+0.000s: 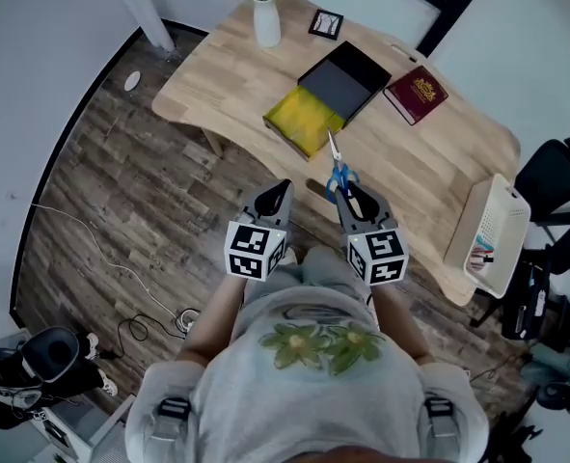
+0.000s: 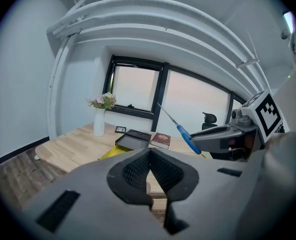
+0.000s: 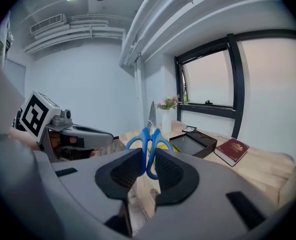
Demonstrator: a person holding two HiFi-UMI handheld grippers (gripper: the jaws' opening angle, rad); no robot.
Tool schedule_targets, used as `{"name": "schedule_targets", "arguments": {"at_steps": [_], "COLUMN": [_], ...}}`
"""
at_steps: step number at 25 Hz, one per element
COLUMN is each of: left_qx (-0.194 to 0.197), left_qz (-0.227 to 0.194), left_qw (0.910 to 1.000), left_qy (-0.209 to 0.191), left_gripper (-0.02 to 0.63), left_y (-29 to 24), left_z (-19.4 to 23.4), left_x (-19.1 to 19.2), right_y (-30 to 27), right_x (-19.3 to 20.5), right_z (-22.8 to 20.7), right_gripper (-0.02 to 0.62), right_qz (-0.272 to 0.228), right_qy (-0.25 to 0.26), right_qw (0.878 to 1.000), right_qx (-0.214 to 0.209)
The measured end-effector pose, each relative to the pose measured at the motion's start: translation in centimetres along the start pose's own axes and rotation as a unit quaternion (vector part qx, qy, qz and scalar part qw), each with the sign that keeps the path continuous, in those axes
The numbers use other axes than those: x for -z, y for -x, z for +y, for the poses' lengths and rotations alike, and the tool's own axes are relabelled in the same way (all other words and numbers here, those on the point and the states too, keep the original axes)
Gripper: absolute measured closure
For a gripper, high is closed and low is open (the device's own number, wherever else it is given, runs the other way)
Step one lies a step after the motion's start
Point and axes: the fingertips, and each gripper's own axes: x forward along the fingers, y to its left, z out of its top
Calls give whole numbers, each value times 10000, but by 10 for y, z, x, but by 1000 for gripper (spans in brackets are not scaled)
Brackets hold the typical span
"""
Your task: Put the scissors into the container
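Blue plastic loops, the handles of the scissors (image 3: 149, 134), sit pinched between the pads of the right hand-held gripper (image 3: 148, 156). Its jaws are closed onto them, and the blades stick out past the tips, pointing ahead toward the tabletop (image 1: 227, 75). In the head view the scissors hang in the air at the tabletop's near edge, close to the person's body and resting on nothing. The container, an open black box (image 1: 347, 77), stands well apart from them, further in on the wood. A yellow flat piece (image 1: 306, 119) lies against the box's near side and a red book (image 1: 416, 94) lies just beside it on the right. The step in hand looks like the carry: the scissors are grasped and lifted but not yet brought over the box. The next move would call for reaching forward past the yellow piece until the blades are above the open box. After that comes lowering and spreading the jaws so the scissors drop inside, not onto the rim. The left hand-held gripper (image 2: 149, 154) is held alongside the right one with its pads meeting at the tips. Nothing is between them, and it touches nothing.
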Motion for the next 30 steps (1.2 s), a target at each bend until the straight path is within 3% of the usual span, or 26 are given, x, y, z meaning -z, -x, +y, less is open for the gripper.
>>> {"name": "schedule_targets", "arguments": {"at_steps": [8,18,30], "left_qx": [-23,-176,-255], "left_qz": [76,-56,122], "left_qw": [9999,9998,9996], "left_qy": [115,-105,-10], "left_gripper": [600,600,600], "left_y": [-23,-65,-107], "left_z": [20,59,97], "left_x": [0,-47,-54], "right_y": [-30,-86,-139], "right_x": [-8,-47,-59], "right_z": [-20,-56,-84], "right_gripper": [515,515,515], "right_qz": [74,-100,48], "right_qy": [15,35,62], "right_qw": [10000,9999,9999], "right_qx": [23,-16,-135]}}
